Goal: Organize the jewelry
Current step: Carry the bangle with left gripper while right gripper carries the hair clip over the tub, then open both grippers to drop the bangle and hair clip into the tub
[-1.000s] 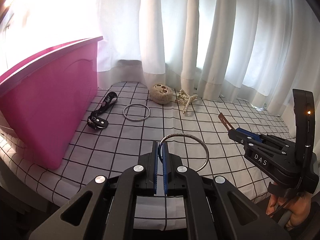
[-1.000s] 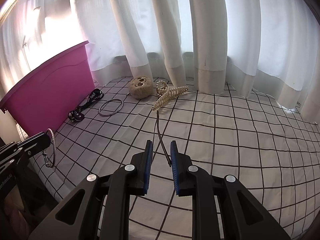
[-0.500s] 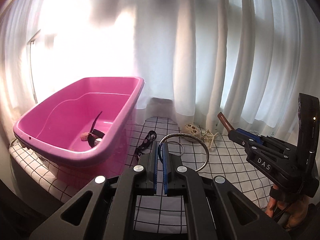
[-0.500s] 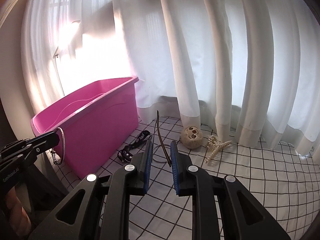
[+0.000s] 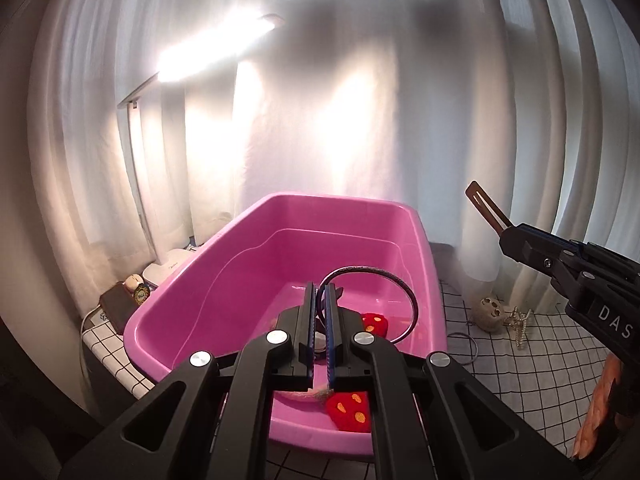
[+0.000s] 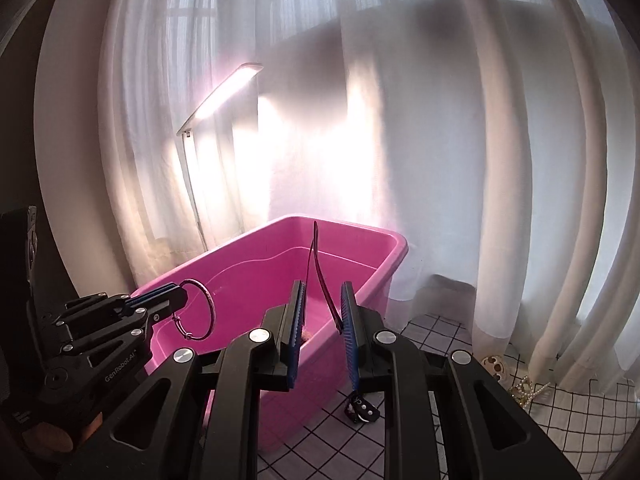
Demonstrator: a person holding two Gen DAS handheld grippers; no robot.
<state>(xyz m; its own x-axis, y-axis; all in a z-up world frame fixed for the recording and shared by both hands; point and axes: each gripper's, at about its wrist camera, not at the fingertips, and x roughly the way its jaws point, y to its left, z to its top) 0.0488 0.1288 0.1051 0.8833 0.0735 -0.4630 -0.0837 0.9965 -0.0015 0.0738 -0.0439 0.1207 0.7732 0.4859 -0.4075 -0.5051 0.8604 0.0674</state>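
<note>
Over the pink tub my left gripper is shut on a silver bangle, which hangs above the tub's inside. To its right, my right gripper is shut on a thin brown hair clip that sticks up past the fingertips. In the right wrist view the hair clip stands between the blue pads of the right gripper, in front of the tub. The left gripper with the bangle is over the tub's near-left rim.
Red felt pieces lie in the tub. A skull-like ornament, a pearl hair claw, a thin ring and a black strap lie on the checkered cloth. A lamp and white curtains stand behind.
Both grippers have risen and swung left from the checkered cloth to the pink tub, each keeping its piece. The left gripper now looks down into the tub.
</note>
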